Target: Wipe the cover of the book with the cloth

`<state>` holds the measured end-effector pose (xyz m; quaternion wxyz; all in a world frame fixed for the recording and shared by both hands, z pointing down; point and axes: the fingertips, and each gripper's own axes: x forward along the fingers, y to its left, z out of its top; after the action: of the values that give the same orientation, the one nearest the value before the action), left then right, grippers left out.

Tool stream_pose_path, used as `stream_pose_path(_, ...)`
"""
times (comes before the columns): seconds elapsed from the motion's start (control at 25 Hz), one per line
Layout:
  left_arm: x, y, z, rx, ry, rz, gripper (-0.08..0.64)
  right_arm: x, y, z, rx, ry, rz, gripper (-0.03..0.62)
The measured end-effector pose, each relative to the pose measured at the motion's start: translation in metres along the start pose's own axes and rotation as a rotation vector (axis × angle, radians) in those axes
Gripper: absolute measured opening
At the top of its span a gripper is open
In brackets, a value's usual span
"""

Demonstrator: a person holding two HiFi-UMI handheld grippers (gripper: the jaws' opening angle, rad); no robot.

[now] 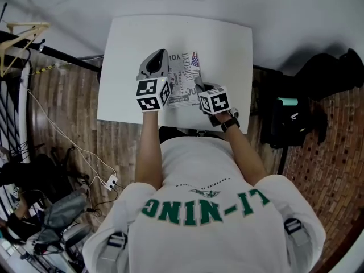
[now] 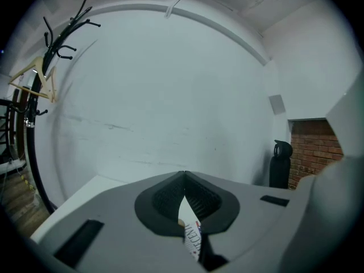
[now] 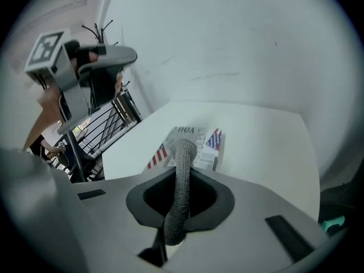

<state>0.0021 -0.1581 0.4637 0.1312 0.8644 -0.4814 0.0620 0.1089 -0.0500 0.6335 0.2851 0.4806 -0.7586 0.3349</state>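
Observation:
A book (image 1: 183,78) with printed text and a flag on its cover lies on the white table (image 1: 125,50). My left gripper (image 1: 157,62) sits at the book's left edge; in the left gripper view a slip of the printed book (image 2: 192,238) is pinched between the shut jaws of that gripper (image 2: 185,197). My right gripper (image 1: 201,86) is shut on a rolled grey cloth (image 3: 181,181), whose end hangs just above the book (image 3: 193,142). The cloth (image 1: 199,83) lies over the cover's right part. The left gripper (image 3: 105,57) also shows in the right gripper view.
A black bag (image 1: 333,73) and dark gear (image 1: 290,118) stand right of the table. Cables and a power strip (image 1: 111,182) lie on the wood floor at left, with a wooden hanger (image 1: 20,36) there. A black bottle (image 2: 280,164) stands by a brick wall.

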Motion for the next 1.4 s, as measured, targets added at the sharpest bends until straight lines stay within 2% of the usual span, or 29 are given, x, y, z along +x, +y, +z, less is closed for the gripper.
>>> stream_pose_path(0.12,-0.007,0.019,0.016,0.013,-0.021,0.043,0.006,-0.009,0.008,0.066,-0.017,-0.165,0.011,0.035)
stream_pose_path(0.32,-0.019,0.049,0.049,0.033,-0.076,0.099,0.006,-0.045,0.023,0.175,-0.100,-0.429,-0.029,0.035)
stream_pose_path(0.6,-0.033,0.063,0.108,0.078,-0.153,0.168,0.006,-0.121,0.028,0.276,-0.136,-0.712,-0.089,0.035)
stream_pose_path(0.72,-0.032,0.058,0.122,0.091,-0.166,0.164,0.006,-0.145,0.023,0.290,-0.160,-0.769,-0.146,0.034)
stream_pose_path(0.84,-0.027,0.054,0.128,0.096,-0.168,0.153,0.006,-0.151,0.018,0.292,-0.156,-0.785,-0.163,0.034)
stream_pose_path(1.12,-0.013,0.044,0.125,0.105,-0.149,0.122,0.006,-0.143,0.007,0.279,-0.136,-0.752,-0.174,0.034)
stream_pose_path(1.4,-0.002,0.029,0.107,0.108,-0.106,0.085,0.006,-0.139,-0.009,0.258,-0.115,-0.712,-0.198,0.034)
